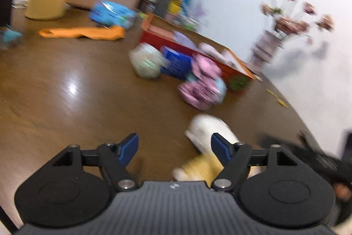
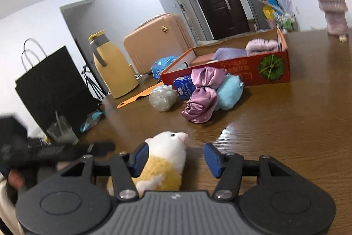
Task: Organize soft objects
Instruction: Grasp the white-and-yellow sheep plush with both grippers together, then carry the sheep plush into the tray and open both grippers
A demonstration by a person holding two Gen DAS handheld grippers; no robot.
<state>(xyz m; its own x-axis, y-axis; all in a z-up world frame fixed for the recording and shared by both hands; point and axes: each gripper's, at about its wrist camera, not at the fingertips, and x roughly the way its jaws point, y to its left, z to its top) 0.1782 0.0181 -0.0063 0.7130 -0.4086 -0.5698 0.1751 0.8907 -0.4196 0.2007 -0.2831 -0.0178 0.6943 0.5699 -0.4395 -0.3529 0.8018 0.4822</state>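
A white and yellow plush toy (image 2: 167, 147) lies on the brown table, between the fingers of my right gripper (image 2: 176, 153). That gripper is open: its left pad is at the toy's side and its right pad stands apart. In the blurred left wrist view, my left gripper (image 1: 175, 142) is open with nothing between its fingers, and the plush toy (image 1: 209, 127) lies just beyond its right finger. Farther off are a pink satin bundle (image 2: 202, 100), a light blue plush (image 2: 230, 89) and a white mesh ball (image 2: 162, 98). They lie in front of a red box (image 2: 242, 72) holding purple soft items (image 2: 228, 52).
A blue carton (image 2: 183, 86) leans at the box front. A yellow thermos (image 2: 112, 69), an orange flat tool (image 2: 136, 96), a black paper bag (image 2: 52, 89) and a glass (image 2: 61, 131) stand at the left. A vase of flowers (image 2: 332, 6) is at the far right by the wall.
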